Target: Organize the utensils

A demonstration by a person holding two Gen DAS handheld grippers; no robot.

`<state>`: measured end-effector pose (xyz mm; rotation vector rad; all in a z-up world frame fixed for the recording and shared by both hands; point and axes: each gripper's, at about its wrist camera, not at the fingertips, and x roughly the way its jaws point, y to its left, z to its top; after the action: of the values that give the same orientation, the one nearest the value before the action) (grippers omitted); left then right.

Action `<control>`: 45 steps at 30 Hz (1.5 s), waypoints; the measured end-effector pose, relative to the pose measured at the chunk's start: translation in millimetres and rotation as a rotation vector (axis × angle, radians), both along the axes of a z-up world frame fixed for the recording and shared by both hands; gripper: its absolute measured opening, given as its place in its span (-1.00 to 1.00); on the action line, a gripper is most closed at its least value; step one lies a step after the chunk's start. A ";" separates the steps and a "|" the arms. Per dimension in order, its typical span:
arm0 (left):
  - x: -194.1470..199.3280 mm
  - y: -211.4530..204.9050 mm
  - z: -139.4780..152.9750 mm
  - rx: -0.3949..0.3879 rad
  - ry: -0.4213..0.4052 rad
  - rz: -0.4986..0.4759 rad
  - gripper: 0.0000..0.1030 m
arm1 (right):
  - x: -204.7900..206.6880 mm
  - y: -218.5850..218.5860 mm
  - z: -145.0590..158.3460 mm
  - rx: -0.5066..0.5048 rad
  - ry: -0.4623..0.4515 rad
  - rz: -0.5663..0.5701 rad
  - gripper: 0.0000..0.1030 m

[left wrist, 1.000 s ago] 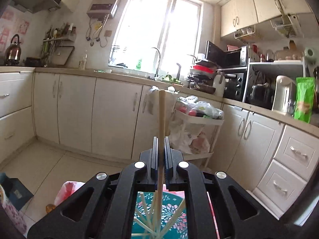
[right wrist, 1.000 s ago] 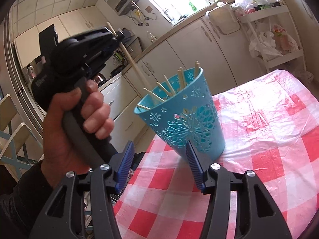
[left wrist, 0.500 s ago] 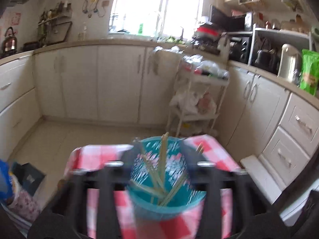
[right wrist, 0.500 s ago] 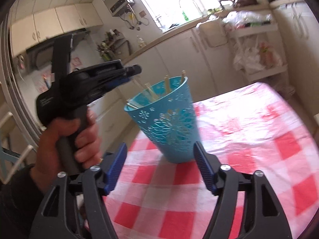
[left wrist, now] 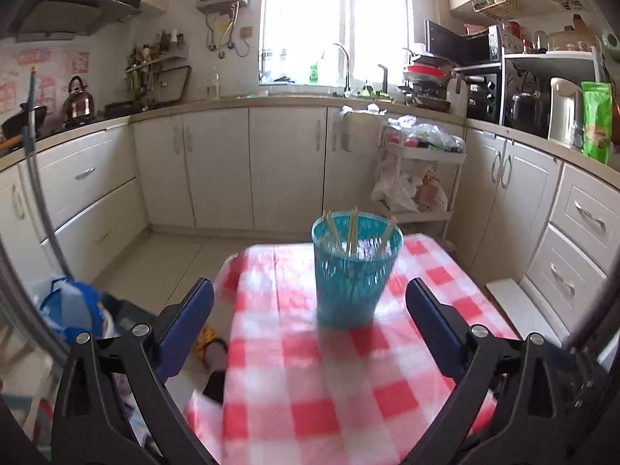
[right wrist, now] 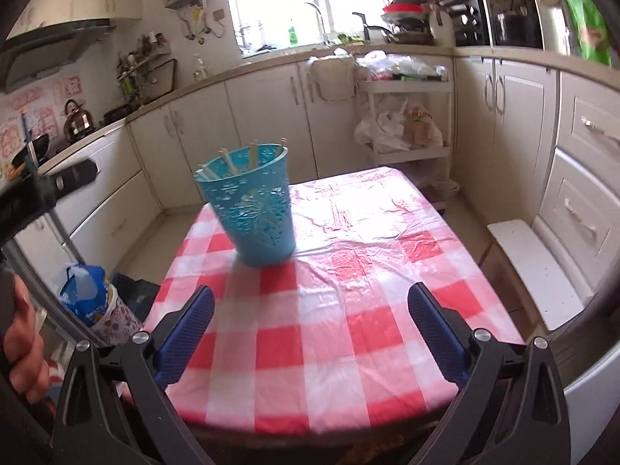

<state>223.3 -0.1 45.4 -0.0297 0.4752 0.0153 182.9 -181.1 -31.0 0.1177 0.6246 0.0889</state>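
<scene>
The blue holder (right wrist: 254, 205) stands upright on the checked tabletop (right wrist: 348, 302), toward its far left part, with the chopsticks (left wrist: 353, 228) leaning inside it, tips up, so they stay gathered. Both hand-held grippers, left (left wrist: 310, 321) and right (right wrist: 310, 327), sit short of the holder; their jaws have just been opening and stand spread, nothing between them.

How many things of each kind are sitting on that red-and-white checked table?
Blue cut-out holder: 1
Chopsticks standing in it: 4 tips show above the rim; any lying lower are hidden
Checked tablecloth: 1
Total: 6 that can be seen
</scene>
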 end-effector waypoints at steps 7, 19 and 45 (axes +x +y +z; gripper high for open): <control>-80.7 5.9 -0.5 0.005 0.082 0.073 0.85 | -61.5 16.2 23.3 -0.066 0.069 -0.015 0.86; -170.7 27.1 -27.0 -0.075 0.204 0.057 0.85 | -171.1 51.0 12.1 -0.106 0.056 0.060 0.86; -193.0 20.6 -12.8 -0.003 0.141 0.060 0.85 | -180.4 54.1 14.7 -0.149 0.056 0.042 0.86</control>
<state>30.3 20.5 32.6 -0.0454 0.6154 0.0756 2.5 -127.1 -16.3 -0.0367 0.6878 0.0796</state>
